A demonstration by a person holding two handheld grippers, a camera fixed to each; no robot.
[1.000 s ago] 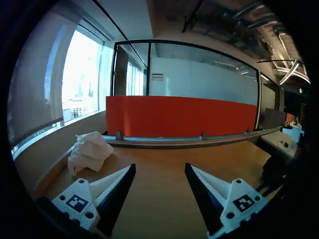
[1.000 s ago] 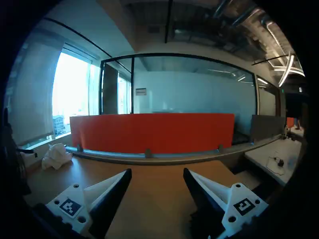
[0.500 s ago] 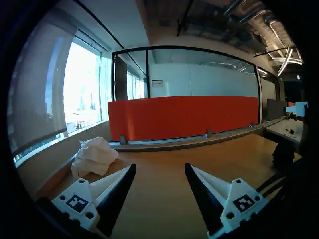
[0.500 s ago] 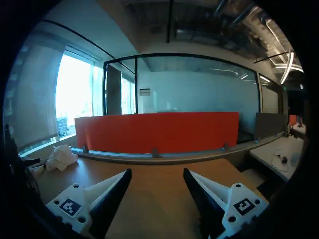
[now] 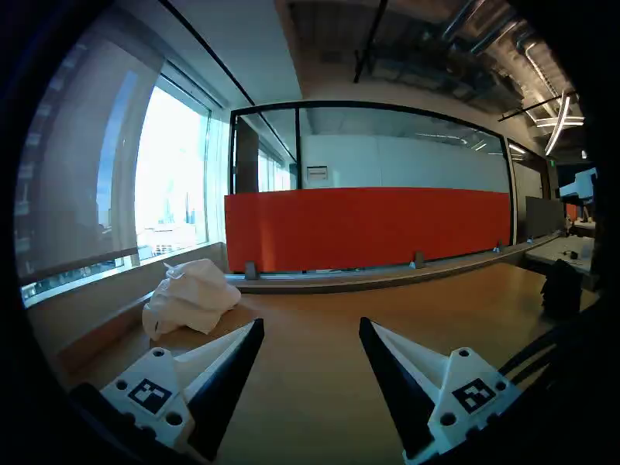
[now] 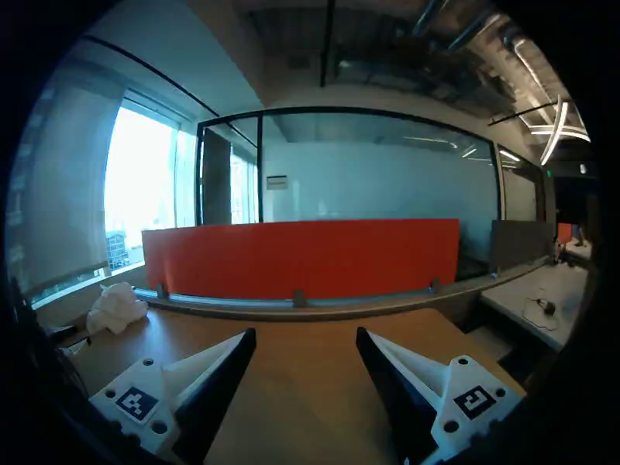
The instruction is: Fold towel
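Towel point(image 5: 190, 298): white, crumpled heap, ahead and left of the jaws, apart from them. Probably light, soft and limp; best pinched at a loose corner or hem.
Left gripper point(image 5: 311, 322): jaws spread, empty, over wooden table point(image 5: 310, 395).
Right gripper point(image 6: 304, 332): jaws parted, empty; towel far left.

Strong daylight is being let in through the window point(image 5: 170, 186) beyond the left edge of the desk point(image 5: 310, 387), and its glass is being blown out to white. The crumpled towel point(image 5: 190, 298) is being lit brightly, its folds softly shaded. The ceiling point(image 6: 372, 46) is being left dim, and straight lines are being bent near the rims.
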